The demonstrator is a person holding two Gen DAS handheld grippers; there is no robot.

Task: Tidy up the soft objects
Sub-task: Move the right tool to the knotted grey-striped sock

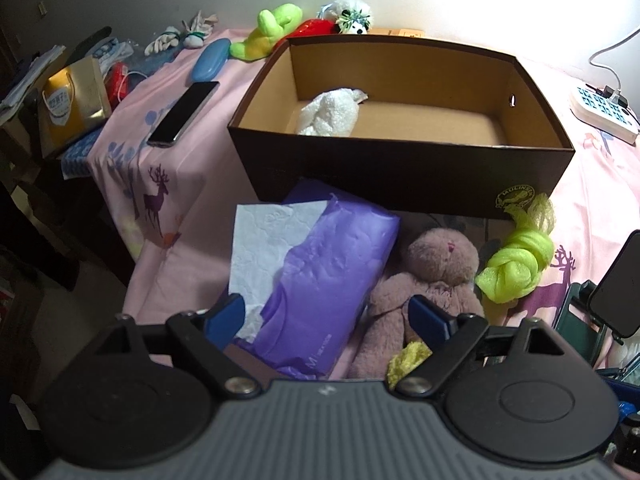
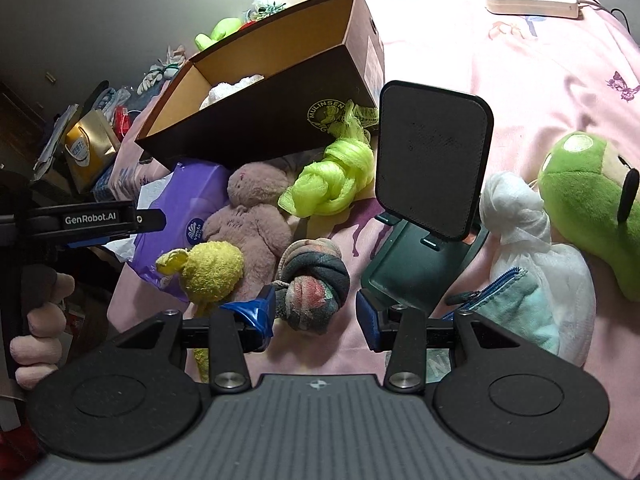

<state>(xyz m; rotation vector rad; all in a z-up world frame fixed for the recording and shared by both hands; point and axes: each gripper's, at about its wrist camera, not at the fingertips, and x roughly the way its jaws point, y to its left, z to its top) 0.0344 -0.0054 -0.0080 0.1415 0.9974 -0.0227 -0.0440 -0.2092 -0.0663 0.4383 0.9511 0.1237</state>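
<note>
Landmark: the dark cardboard box (image 1: 400, 184), open-topped, on the pink sheet (image 1: 180, 184).
White fluffy cloth (image 1: 330, 114): inside the box, at its left end.
Purple tissue pack (image 1: 320, 276): just in front of the box, left side, one white tissue sticking out.
Left gripper (image 1: 328, 312): jaws wide apart, nothing clamped; it hangs in front of the box, above the tissue pack and the bunny.
Pink plush bunny (image 1: 428, 284): in front of the box, right of the tissue pack.
Lime knotted cloth (image 1: 516, 268): by the box's front right corner.
Yellow fuzzy toy (image 2: 210, 270): in front of the box, against the bunny.
Dark knotted sock (image 2: 314, 284): in front of the box, between the right gripper's fingers.
Right gripper (image 2: 316, 314): jaws apart around the sock, pads not pressing on it.
</note>
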